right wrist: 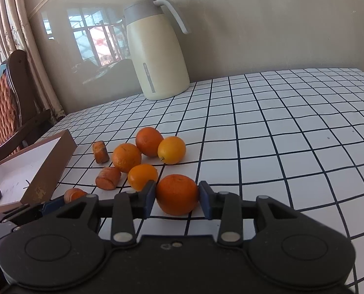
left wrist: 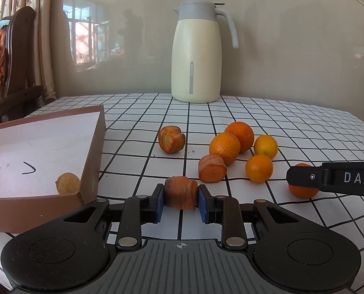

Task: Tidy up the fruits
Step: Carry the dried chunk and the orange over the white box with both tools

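Two grippers: both are yours, both low over the checked table (right wrist: 292, 127).
Table: grid cloth; cream jug (left wrist: 196, 51) stands at its far edge by the wall.
Box (left wrist: 93, 152): brown, open, at the table's left edge; one pale round fruit (left wrist: 68, 183) lies in its near corner.
Loose oranges (left wrist: 224, 148): four bunched mid-table, touching or nearly so.
Carrot pieces (left wrist: 171, 139): two lie loose between box and oranges.
Left gripper (left wrist: 181, 201): your fingers are narrowed onto a carrot chunk (left wrist: 181, 192), near the box's near corner.
Right gripper (right wrist: 177, 199): your pads touch an orange (right wrist: 177, 194) on both sides, just in front of the bunch.
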